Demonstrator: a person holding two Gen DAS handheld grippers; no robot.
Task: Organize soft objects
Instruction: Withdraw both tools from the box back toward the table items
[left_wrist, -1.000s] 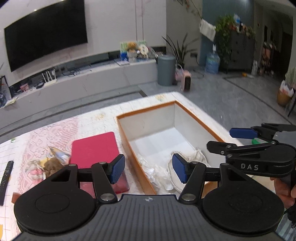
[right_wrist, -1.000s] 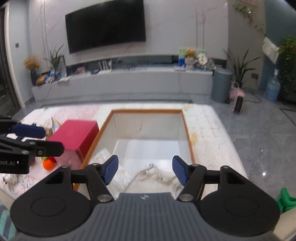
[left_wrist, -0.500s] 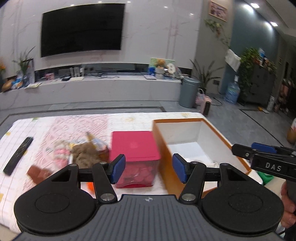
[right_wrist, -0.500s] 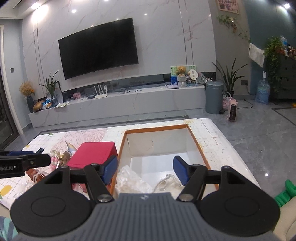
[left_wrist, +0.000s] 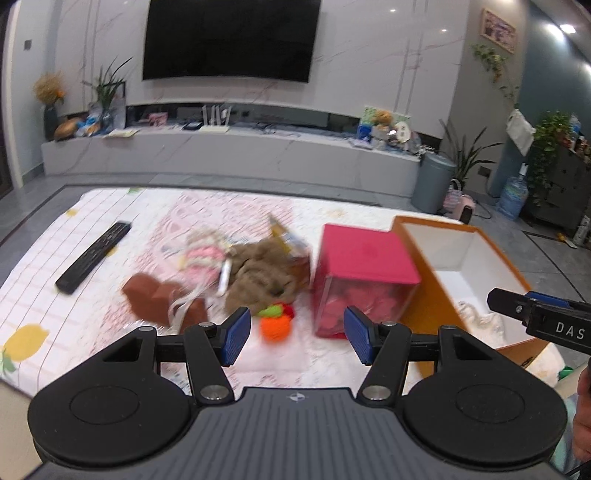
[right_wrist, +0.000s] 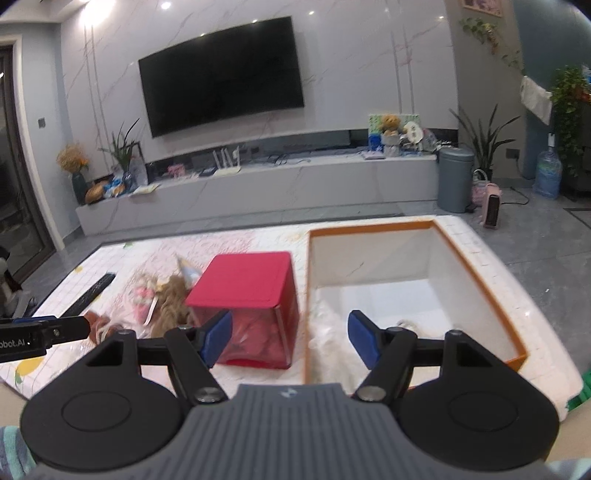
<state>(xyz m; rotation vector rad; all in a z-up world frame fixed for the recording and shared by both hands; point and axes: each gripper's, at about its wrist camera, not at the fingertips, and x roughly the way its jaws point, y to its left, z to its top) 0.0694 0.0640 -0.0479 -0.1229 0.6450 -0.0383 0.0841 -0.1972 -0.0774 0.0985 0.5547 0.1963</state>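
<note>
A pile of soft things lies on the table: a brown plush toy (left_wrist: 258, 273), a pink plush (left_wrist: 201, 258), a brown piece (left_wrist: 155, 299) and an orange knitted toy (left_wrist: 275, 326). An orange-rimmed white box (left_wrist: 461, 254) at the right holds white soft items (left_wrist: 476, 317). My left gripper (left_wrist: 295, 334) is open and empty, above the table's near edge in front of the orange toy. My right gripper (right_wrist: 290, 339) is open and empty, near the box's (right_wrist: 476, 277) front left corner. The plush pile also shows in the right wrist view (right_wrist: 170, 299).
A red-lidded clear container (left_wrist: 364, 280) stands between the pile and the box, also seen in the right wrist view (right_wrist: 251, 295). A black remote (left_wrist: 94, 256) lies at the table's left. A TV wall and low cabinet stand behind.
Both grippers have pulled back and swung left from over the box. The left view now faces the toy pile instead of the box. Both stayed open.
</note>
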